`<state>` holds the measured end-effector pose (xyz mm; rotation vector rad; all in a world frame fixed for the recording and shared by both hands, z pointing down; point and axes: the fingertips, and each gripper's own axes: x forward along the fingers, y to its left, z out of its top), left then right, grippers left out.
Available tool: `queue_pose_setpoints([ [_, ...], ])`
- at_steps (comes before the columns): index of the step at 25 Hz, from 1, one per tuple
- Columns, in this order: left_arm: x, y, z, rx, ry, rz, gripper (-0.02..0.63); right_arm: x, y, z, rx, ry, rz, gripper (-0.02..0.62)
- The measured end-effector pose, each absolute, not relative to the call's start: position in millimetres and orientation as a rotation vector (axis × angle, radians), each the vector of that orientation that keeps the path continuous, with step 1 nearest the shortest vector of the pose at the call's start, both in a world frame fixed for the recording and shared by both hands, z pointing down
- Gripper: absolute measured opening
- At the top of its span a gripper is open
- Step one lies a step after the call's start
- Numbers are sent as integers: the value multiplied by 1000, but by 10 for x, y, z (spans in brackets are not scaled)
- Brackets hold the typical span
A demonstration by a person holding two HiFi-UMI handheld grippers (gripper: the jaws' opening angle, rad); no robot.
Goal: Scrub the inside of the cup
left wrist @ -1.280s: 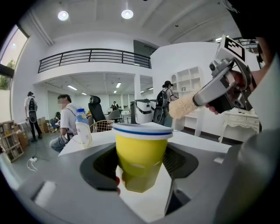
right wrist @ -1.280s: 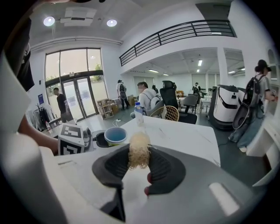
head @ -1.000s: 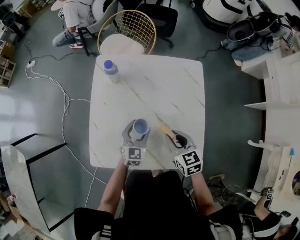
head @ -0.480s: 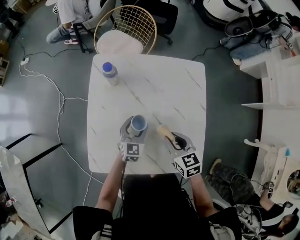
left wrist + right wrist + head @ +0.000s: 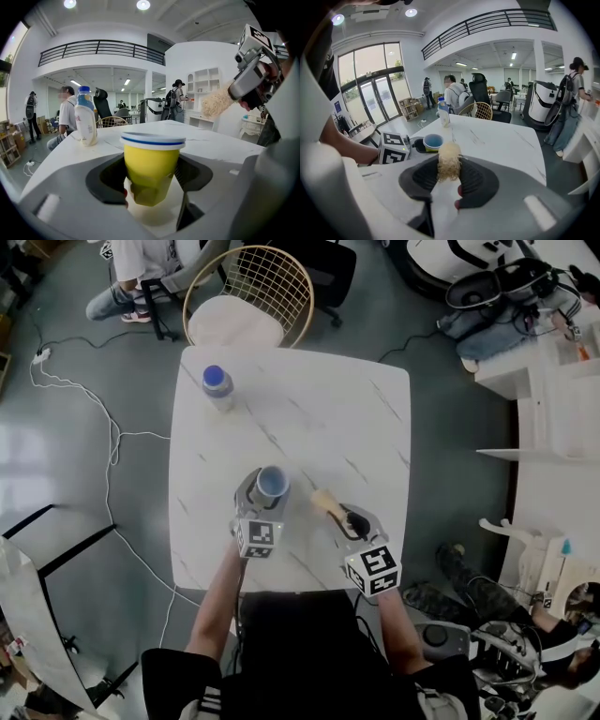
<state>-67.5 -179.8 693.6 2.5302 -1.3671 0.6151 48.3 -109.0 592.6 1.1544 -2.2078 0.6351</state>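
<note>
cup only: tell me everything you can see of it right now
The cup is a small tapered tumbler, plastic by its look, with a yellow body, a white rim with a blue band, and a blue inside. It stands upright, mouth open, near the front edge of the table. The left gripper clamps its sides. Whether its base touches the table cannot be told. The scrubber is clear of it.

Head view overhead, two low views, sharing cup (image 5: 271,482)
</note>
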Motion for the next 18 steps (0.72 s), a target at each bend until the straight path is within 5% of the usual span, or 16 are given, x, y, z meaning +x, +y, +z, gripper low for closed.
queue_pose_setpoints([
  [18,-730,-1766,7060,2463,-1352,665,316,406,-1142,5925,1134,-2218,646,108],
])
